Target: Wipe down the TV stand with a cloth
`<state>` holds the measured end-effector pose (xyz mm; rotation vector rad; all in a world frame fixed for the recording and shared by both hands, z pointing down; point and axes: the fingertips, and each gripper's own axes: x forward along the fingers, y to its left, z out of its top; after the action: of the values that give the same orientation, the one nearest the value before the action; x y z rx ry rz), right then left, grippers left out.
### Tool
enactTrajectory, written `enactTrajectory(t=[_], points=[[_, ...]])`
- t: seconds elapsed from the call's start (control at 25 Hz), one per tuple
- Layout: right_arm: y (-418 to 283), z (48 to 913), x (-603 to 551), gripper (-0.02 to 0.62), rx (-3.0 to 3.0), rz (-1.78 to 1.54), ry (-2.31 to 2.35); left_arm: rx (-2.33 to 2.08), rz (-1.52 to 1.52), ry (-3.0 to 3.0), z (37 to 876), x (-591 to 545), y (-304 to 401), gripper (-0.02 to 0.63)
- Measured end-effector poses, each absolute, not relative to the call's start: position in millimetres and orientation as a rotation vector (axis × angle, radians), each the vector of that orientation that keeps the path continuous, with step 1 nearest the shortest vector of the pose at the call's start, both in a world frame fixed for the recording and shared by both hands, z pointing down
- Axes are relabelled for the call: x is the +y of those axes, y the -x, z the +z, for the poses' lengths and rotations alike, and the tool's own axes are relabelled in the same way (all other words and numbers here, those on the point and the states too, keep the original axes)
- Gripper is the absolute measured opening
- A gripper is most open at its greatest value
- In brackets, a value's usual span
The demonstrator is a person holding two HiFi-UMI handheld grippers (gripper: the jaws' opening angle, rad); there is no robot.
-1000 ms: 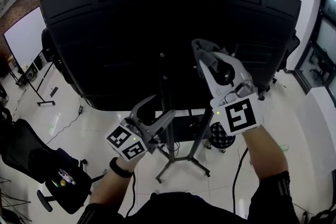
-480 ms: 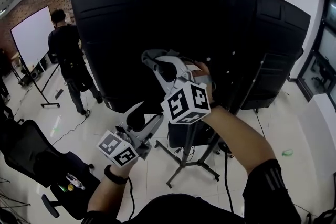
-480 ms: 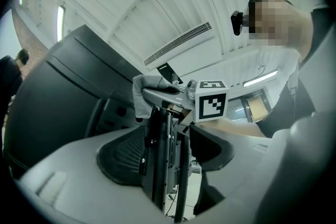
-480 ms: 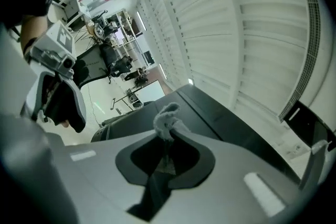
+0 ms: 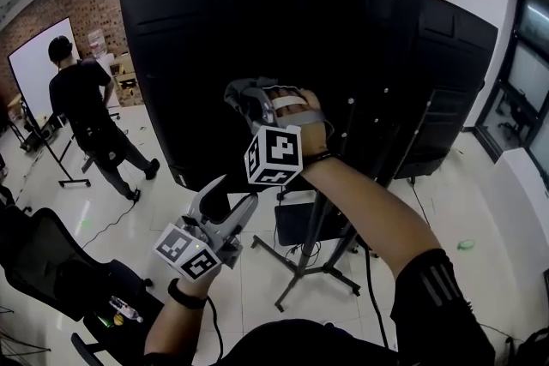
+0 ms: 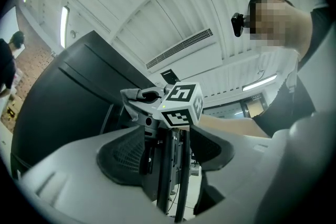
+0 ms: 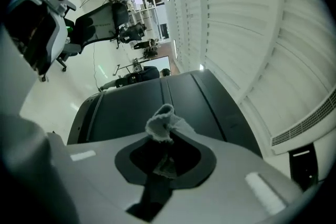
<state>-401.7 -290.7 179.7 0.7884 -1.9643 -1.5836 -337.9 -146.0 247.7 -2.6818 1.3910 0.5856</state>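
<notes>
Right gripper (image 5: 247,101) raised in front of black TV back (image 5: 197,47), jaws clamped on grey cloth (image 7: 164,124) (crumpled tuft pokes past tips). Left gripper (image 5: 230,200) lower, jaws apart, gripping nothing; TV stand (image 5: 316,223) pole visible through gap. Person (image 5: 81,111) at far left.

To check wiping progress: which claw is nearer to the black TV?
Right. The right claw, gripping a grey cloth, is raised before the TV; the left claw hangs open, low by its bottom edge.
</notes>
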Motion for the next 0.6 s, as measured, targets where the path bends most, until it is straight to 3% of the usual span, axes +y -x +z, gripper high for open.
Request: enactTrajectory(t=[0.28, 0.6], points=[[391.2, 171.2, -291.2, 0.077, -1.923, -1.602, -0.856, 1.358, 0.592, 2.715, 254.1, -148.6, 336.3, 0.290], [384.4, 175.1, -304.0, 0.028, -1.925, -1.520, -0.862, 1.317, 0.591, 2.742, 255.2, -152.0, 324.1, 0.290]])
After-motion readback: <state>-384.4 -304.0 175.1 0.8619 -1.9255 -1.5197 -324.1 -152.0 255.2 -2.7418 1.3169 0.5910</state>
